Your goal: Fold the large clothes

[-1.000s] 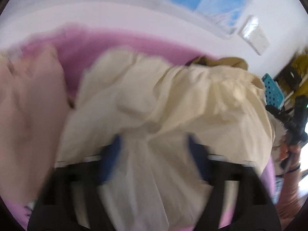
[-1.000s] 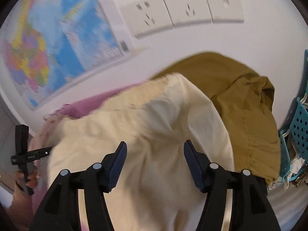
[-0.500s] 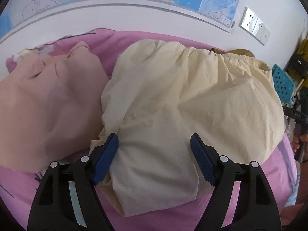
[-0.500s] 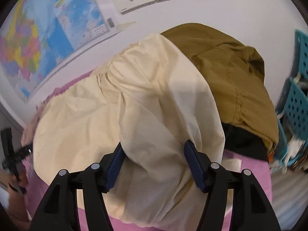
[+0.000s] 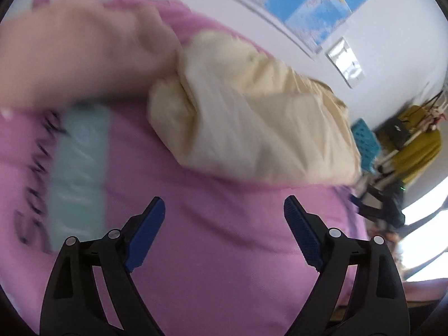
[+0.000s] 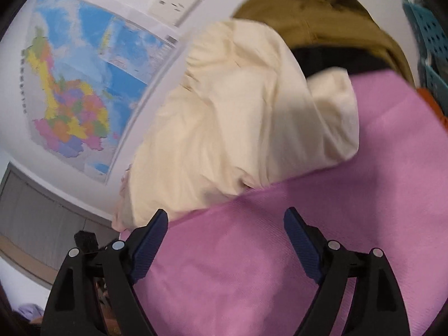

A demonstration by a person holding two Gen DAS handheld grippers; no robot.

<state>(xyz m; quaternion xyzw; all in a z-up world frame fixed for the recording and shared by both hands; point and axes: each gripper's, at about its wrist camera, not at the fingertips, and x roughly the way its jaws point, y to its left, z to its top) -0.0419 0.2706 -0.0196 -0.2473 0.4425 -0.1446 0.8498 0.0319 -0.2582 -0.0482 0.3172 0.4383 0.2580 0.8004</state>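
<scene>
A cream garment (image 5: 252,120) lies folded in a bundle on the pink cloth-covered surface (image 5: 224,252). In the right wrist view the same cream garment (image 6: 238,117) sits ahead of the fingers. My left gripper (image 5: 224,224) hovers over bare pink cloth in front of the bundle, its jaws opening with nothing between them. My right gripper (image 6: 225,232) is likewise over the pink surface (image 6: 308,224), jaws opening and empty, its left fingertip (image 6: 156,224) close to the garment's near edge.
A peach garment (image 5: 78,56) lies left of the cream one. An olive-brown garment (image 6: 322,19) over something black lies behind it. Teal baskets (image 6: 431,33) stand at the right. A pale blue strip with dark lettering (image 5: 78,168) marks the pink cloth. A wall map (image 6: 84,89) and sockets hang behind.
Both grippers let go of the cream garment and drew back from it toward the near side, jaws spread wider. The garment now rests as a bundle on the pink cloth.
</scene>
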